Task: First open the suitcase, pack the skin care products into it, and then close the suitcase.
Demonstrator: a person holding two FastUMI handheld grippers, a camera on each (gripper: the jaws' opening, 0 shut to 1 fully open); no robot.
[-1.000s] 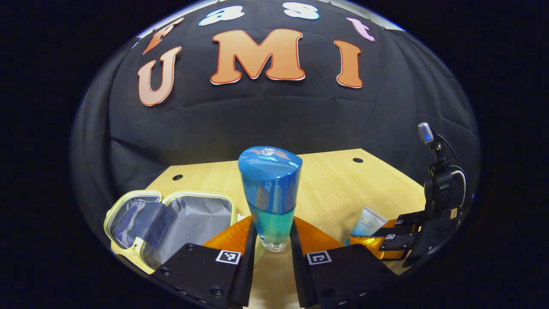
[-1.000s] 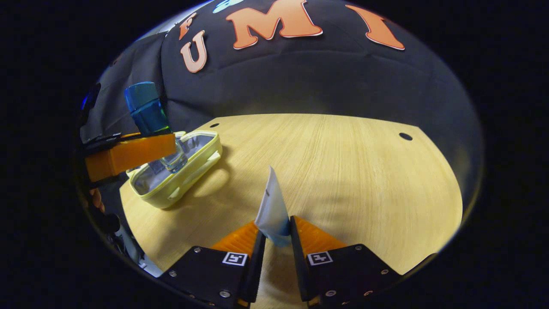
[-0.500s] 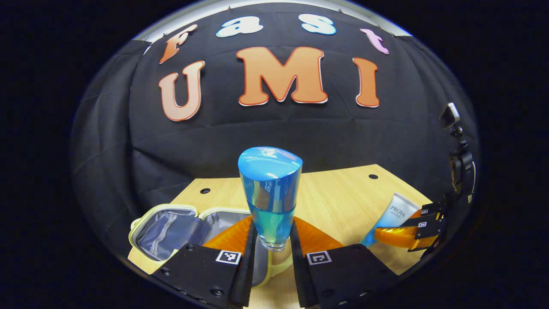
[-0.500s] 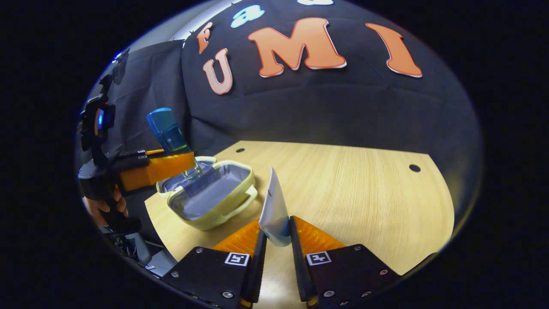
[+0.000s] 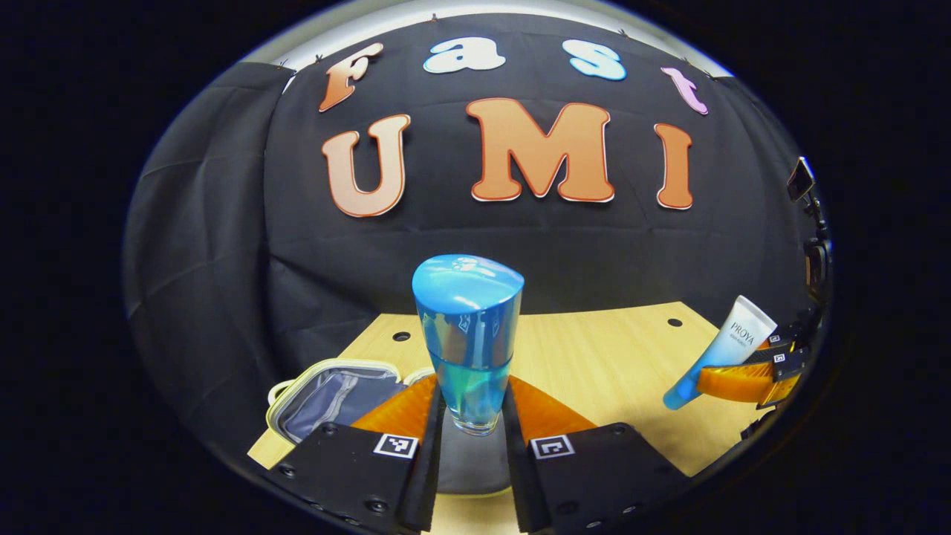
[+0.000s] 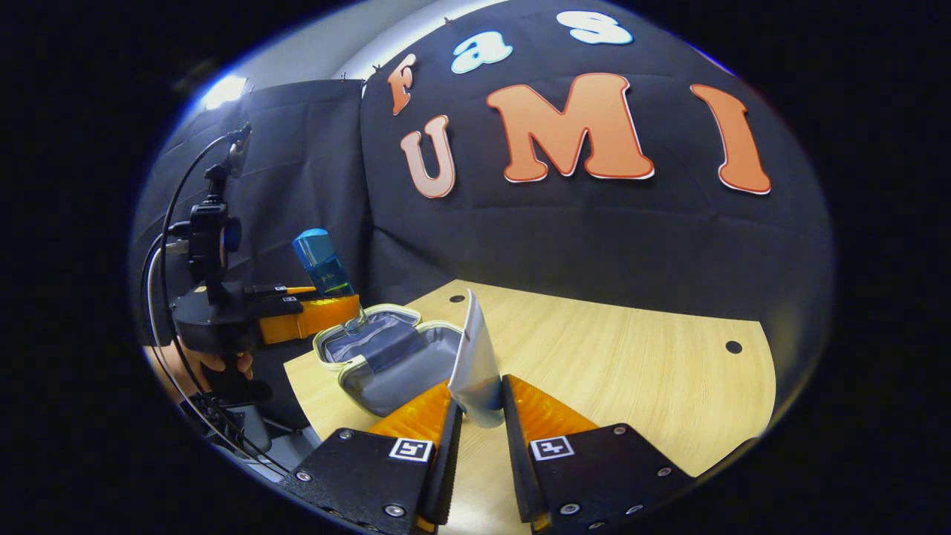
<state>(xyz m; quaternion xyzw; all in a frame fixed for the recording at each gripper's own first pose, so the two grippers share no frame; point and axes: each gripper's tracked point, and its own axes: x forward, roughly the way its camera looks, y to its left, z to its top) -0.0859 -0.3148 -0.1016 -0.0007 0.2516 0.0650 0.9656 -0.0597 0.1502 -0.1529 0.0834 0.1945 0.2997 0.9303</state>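
Left gripper (image 5: 472, 416): clamped on the blue bottle (image 5: 469, 342), both orange fingers (image 5: 401, 409) pressing its lower glass, cap up, upright. Held above the open suitcase (image 5: 334, 390), grey lining showing below and to the left, on the wooden table (image 5: 594, 371).

Right gripper (image 6: 479, 405): closed on the white tube (image 6: 474, 360), crimped end up, blue cap down between the fingers. Beyond it, same suitcase (image 6: 386, 357) lying open at the table's near left corner, the left gripper (image 6: 308, 316) with the bottle (image 6: 321, 261) over its far half.
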